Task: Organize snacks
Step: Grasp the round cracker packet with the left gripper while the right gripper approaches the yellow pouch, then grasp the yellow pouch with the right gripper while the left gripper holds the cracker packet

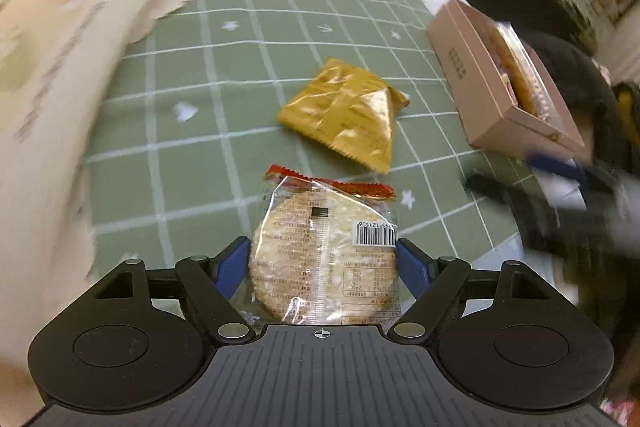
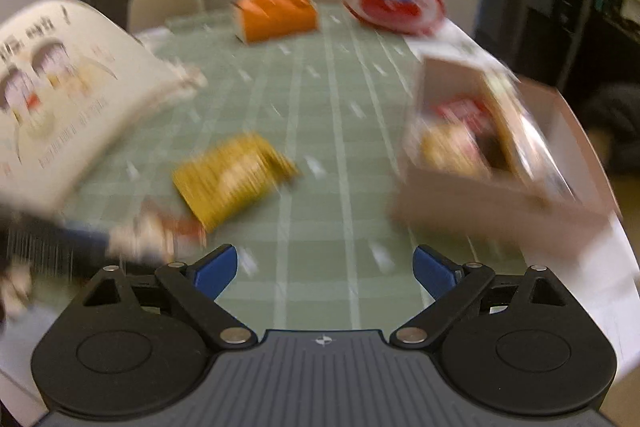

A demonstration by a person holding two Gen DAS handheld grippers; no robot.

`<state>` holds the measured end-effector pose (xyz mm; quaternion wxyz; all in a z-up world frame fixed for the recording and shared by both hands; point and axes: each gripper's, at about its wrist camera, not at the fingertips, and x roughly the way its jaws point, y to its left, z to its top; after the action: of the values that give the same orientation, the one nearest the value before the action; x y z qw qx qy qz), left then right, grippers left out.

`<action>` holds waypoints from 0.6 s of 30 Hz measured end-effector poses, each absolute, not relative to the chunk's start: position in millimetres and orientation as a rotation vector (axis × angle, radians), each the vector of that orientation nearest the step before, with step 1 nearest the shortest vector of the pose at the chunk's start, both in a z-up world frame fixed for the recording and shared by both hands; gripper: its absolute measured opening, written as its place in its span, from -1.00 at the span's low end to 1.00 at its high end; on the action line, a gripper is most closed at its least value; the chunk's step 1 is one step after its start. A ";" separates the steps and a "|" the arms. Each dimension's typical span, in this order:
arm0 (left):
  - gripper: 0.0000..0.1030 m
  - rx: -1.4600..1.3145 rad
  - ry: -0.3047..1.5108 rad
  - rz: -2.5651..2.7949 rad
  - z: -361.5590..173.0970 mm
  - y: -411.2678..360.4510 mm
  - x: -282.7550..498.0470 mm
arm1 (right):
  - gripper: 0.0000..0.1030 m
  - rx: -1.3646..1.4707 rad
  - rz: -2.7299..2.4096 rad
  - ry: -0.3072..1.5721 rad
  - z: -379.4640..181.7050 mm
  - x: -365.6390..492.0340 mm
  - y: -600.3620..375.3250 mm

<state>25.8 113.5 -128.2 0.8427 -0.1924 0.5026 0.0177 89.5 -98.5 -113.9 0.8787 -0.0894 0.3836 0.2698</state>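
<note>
At the bottom centre of the left wrist view, we see our left gripper (image 1: 323, 263) clenched on a clear-wrapped round rice cracker (image 1: 324, 255), red seal on top. Only the blurred right wrist view shows our right gripper (image 2: 325, 269) spread wide, empty, above the green checked tablecloth (image 2: 320, 131), with snacks inside the pink box (image 2: 472, 155) at right.

A clear-wrapped round rice cracker (image 1: 324, 259) sits clamped in my left jaws; a crinkled gold packet (image 1: 344, 115) lies flat (near the pink box (image 1: 476, 83)).
</note>
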 end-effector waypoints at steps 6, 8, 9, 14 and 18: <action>0.61 -0.468 0.990 0.083 -105.9 129.9 -21.3 | 0.85 -0.171 0.635 0.847 -116.3 141.7 -26.4; 0.61 -0.495 0.985 0.102 -105.0 138.4 -31.4 | 0.85 -0.180 0.612 0.896 -129.5 158.3 -5.6; 0.61 -0.510 0.985 0.111 -105.1 143.0 -36.1 | 0.83 -0.182 0.609 0.923 -134.8 162.2 2.0; 0.61 -0.591 0.985 0.143 -110.4 162.2 -48.8 | 0.68 -0.237 0.631 0.923 -147.6 143.8 14.2; 0.61 -0.602 0.975 0.127 -110.0 167.7 -43.2 | 0.31 -0.350 0.752 0.913 -146.5 118.6 5.6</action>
<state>-43.2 167.7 -110.0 0.8383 -0.2845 0.4611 0.0603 118.6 5.6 -146.5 0.8158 -0.1640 0.4282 0.3525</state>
